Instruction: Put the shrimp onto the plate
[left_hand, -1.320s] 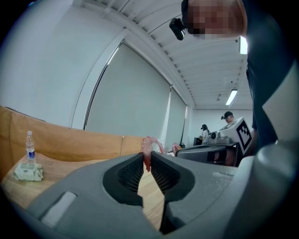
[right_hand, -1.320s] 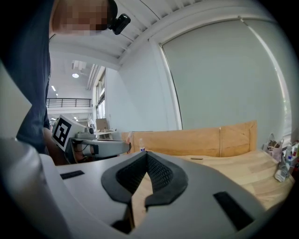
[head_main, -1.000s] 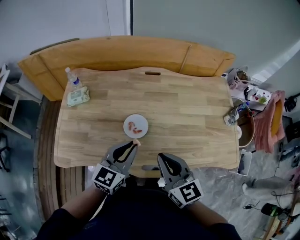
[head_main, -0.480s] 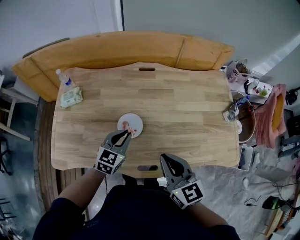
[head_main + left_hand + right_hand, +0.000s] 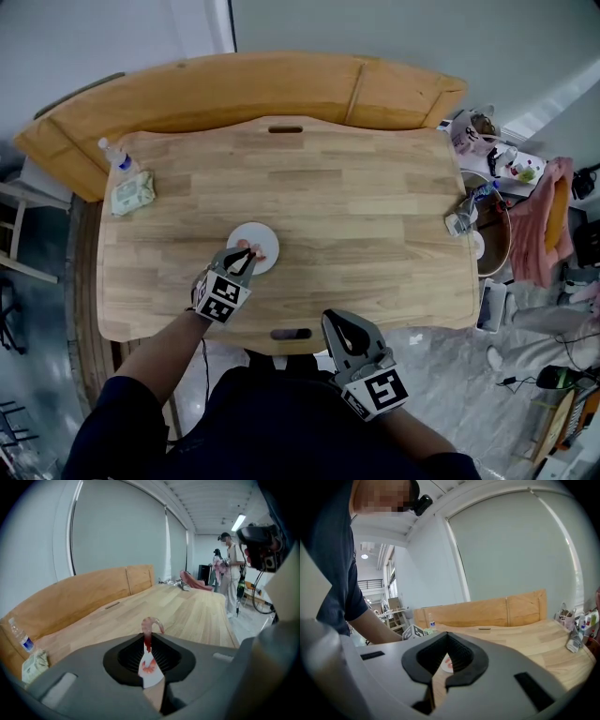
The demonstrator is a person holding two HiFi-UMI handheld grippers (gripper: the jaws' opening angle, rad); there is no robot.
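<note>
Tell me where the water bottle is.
In the head view, the water bottle stands at the far left corner of the table, behind a wipes packet.

lab room: wooden table [image 5: 375,206], bench [image 5: 234,89]

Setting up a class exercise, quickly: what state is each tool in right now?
Left tool: shut on a shrimp, over the plate.
Right tool: shut, nothing between its jaws.
</note>
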